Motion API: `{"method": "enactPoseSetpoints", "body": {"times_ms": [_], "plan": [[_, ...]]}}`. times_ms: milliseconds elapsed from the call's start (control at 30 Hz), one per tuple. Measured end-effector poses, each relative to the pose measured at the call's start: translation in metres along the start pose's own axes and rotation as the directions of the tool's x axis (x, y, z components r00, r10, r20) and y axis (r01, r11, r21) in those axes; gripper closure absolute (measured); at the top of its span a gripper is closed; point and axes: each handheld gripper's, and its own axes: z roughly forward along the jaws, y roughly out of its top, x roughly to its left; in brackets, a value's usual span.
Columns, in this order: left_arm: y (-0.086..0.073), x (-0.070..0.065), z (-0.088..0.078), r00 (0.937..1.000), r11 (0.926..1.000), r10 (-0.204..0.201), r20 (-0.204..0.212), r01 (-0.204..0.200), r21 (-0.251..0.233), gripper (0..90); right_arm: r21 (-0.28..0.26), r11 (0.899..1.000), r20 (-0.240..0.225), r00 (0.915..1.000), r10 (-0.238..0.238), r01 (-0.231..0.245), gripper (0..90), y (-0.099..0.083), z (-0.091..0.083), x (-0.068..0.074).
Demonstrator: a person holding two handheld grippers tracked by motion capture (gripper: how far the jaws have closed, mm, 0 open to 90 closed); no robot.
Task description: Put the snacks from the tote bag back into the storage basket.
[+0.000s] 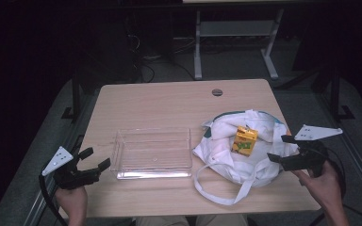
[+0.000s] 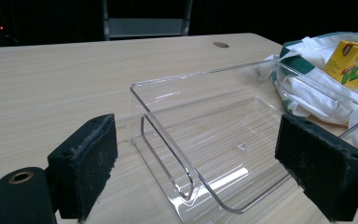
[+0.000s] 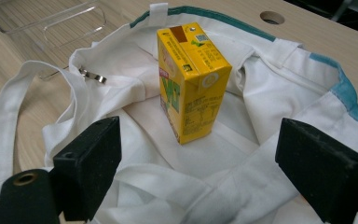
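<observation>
A yellow drink carton (image 1: 244,141) (image 3: 191,79) stands on a crumpled white cloth bag (image 1: 245,146) (image 3: 158,140) with green and blue trim, at the table's right. My right gripper (image 1: 277,148) (image 3: 196,172) hovers open just right of the bag, its jaws wide apart and pointing at the carton. A clear plastic bin (image 1: 152,153) (image 2: 223,140) sits empty at the table's middle. My left gripper (image 1: 95,158) (image 2: 200,172) is open at the bin's left end, nothing between its jaws. The carton (image 2: 354,63) and bag (image 2: 317,88) lie beyond the bin.
The wooden table (image 1: 160,103) has a round cable hole (image 1: 217,92) near its far edge. A bag strap (image 1: 217,186) loops toward the front edge. Beyond the table, the white legs of another table (image 1: 235,42) stand on the dark floor.
</observation>
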Motion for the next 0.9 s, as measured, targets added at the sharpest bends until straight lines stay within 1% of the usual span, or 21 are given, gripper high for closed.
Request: {"method": "enactPoseSetpoints", "body": {"times_ms": [67, 100, 133, 200, 233, 300, 333, 367, 400, 467, 500, 600, 833, 867, 900], "plan": [[0.000, 0.001, 0.000, 1.0000, 1.0000, 0.000, -0.002, 0.000, 0.002, 12.5, 0.015, 1.000, -0.008, 0.9998, -0.017, 0.017, 13.9, 0.009, 0.004, -0.002], [0.000, 0.001, -0.001, 1.0000, 1.0000, 0.001, -0.001, -0.001, 0.003, 12.5, 0.015, 1.000, -0.008, 0.9998, -0.017, 0.017, 13.9, 0.009, 0.004, -0.002], [0.000, 0.001, -0.001, 1.0000, 1.0000, -0.001, -0.001, 0.001, 0.002, 12.5, 0.019, 0.999, -0.019, 0.9993, -0.032, 0.032, 13.9, 0.015, 0.007, -0.003], [0.000, 0.001, -0.001, 1.0000, 1.0000, -0.001, -0.002, 0.001, 0.003, 12.5, 0.026, 0.999, -0.019, 0.9992, -0.035, 0.036, 13.9, 0.018, 0.008, -0.003], [0.000, 0.001, -0.001, 1.0000, 1.0000, -0.002, -0.006, 0.002, 0.003, 12.5, 0.036, 0.998, -0.018, 0.9987, -0.048, 0.049, 13.9, 0.022, 0.010, -0.004], [0.000, 0.001, -0.002, 1.0000, 1.0000, 0.002, -0.008, -0.003, -0.006, 12.5, 0.040, 0.998, -0.030, 0.9983, -0.050, 0.052, 13.9, 0.028, 0.013, -0.005], [0.001, 0.001, -0.002, 1.0000, 1.0000, 0.003, -0.009, -0.003, -0.003, 12.5, 0.048, 0.997, -0.031, 0.9978, -0.059, 0.060, 13.9, 0.031, 0.015, -0.006], [0.000, 0.000, -0.002, 1.0000, 1.0000, -0.002, -0.008, 0.002, -0.006, 12.5, 0.054, 0.996, -0.036, 0.9974, -0.063, 0.065, 13.9, 0.034, 0.017, -0.005], [0.000, 0.000, -0.002, 0.9999, 0.9999, -0.011, -0.008, 0.011, -0.007, 12.5, 0.063, 0.995, -0.041, 0.9962, -0.076, 0.079, 13.9, 0.037, 0.019, -0.006], [0.000, 0.001, -0.001, 0.9999, 1.0000, -0.008, -0.007, 0.008, -0.004, 12.5, 0.075, 0.993, -0.049, 0.9952, -0.084, 0.088, 14.0, 0.043, 0.023, -0.005], [0.000, 0.001, -0.001, 0.9999, 0.9998, -0.015, -0.007, 0.015, -0.011, 12.5, 0.079, 0.993, -0.054, 0.9946, -0.088, 0.093, 14.2, 0.044, 0.024, -0.005], [0.000, 0.001, -0.001, 0.9999, 0.9998, -0.015, -0.008, 0.015, -0.012, 12.5, 0.107, 0.988, -0.070, 0.9923, -0.102, 0.109, 14.3, 0.051, 0.032, -0.005], [0.000, 0.001, -0.002, 0.9997, 0.9997, -0.021, -0.008, 0.021, -0.014, 12.5, 0.147, 0.981, -0.099, 0.9887, -0.113, 0.127, 14.5, 0.060, 0.048, -0.006], [0.000, 0.001, -0.002, 0.9998, 0.9997, -0.021, -0.008, 0.021, -0.013, 12.5, 0.165, 0.978, -0.116, 0.9870, -0.112, 0.130, 14.8, 0.063, 0.053, -0.006], [0.000, 0.001, -0.002, 0.9998, 0.9997, -0.021, -0.008, 0.021, -0.013, 12.5, 0.165, 0.978, -0.116, 0.9870, -0.112, 0.130, 14.8, 0.063, 0.053, -0.006]]}}
